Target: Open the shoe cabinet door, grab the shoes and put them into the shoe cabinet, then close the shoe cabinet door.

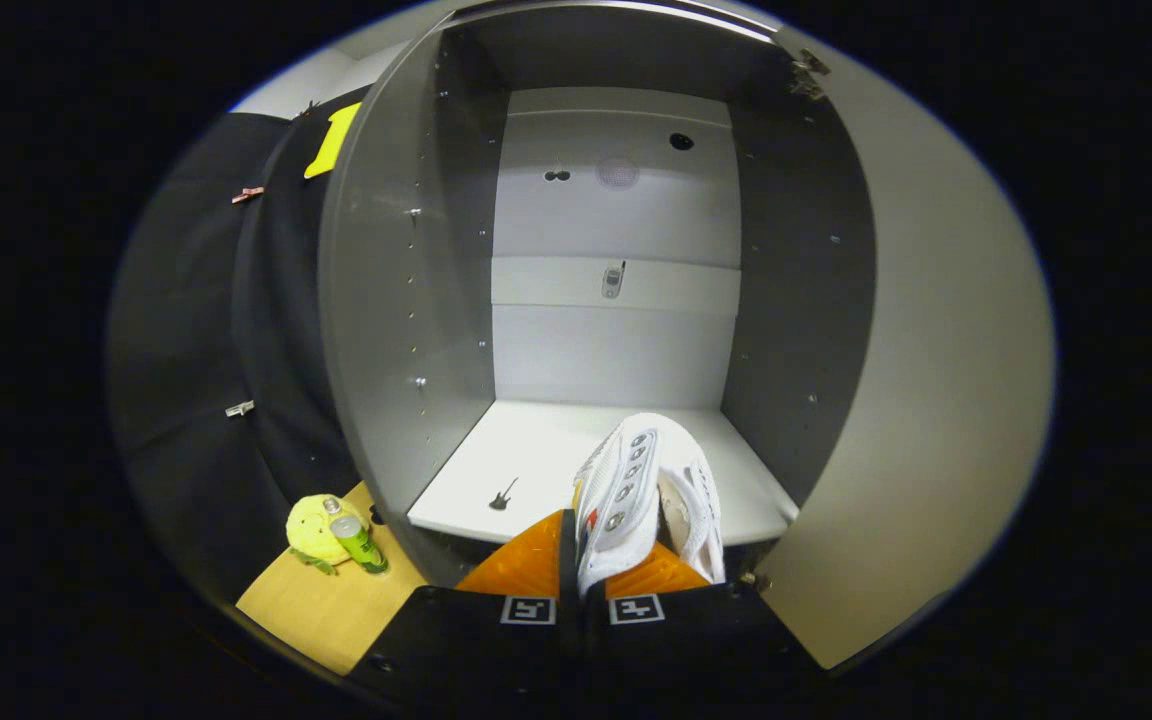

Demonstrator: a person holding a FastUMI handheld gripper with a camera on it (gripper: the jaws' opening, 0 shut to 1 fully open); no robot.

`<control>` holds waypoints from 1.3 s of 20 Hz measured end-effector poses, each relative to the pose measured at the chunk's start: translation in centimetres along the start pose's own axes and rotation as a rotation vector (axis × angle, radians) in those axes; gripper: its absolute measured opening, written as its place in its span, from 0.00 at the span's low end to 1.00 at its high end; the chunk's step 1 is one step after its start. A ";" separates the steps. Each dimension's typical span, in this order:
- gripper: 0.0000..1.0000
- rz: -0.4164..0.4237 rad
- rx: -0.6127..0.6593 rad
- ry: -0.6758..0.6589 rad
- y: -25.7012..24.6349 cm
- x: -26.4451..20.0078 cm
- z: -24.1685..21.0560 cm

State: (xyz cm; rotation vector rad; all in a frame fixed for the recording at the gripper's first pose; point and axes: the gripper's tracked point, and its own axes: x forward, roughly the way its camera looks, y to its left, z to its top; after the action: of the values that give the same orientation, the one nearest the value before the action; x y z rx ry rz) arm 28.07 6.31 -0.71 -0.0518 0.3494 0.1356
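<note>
The gripper is closed on a white mesh sneaker with grey eyelets: both fingers press on the upper near the collar, so the jaws stand narrow, with only the pinched fabric between them. The sneaker projects forward from the fingertips, its long axis running along the line of the fingers and slightly to the right, with what appears to be the toe end pointing into the grey shoe cabinet with a white back panel. The sneaker hangs just above the front edge of the white bottom shelf, and its far end already overlaps the shelf. The grey cabinet door stands swung open at the right, clear of the path. The placement step is judged to be under way: the coming move runs straight ahead along the sneaker's axis, deeper over the shelf, before release. A yellow plush toy and a green can rest on the tan floor board to the left, well apart from the path.
</note>
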 end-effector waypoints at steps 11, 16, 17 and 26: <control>0.04 0.014 -0.035 0.021 -2.2 14.7 2.3; 0.04 0.029 -0.045 0.053 -1.5 18.8 0.5; 0.04 0.021 -0.052 0.067 -1.5 19.4 0.0; 0.11 0.005 -0.002 0.127 -1.2 20.0 -1.6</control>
State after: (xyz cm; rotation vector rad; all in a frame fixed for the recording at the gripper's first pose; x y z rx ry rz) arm 46.37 7.48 -9.04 -0.0613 0.4766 0.1379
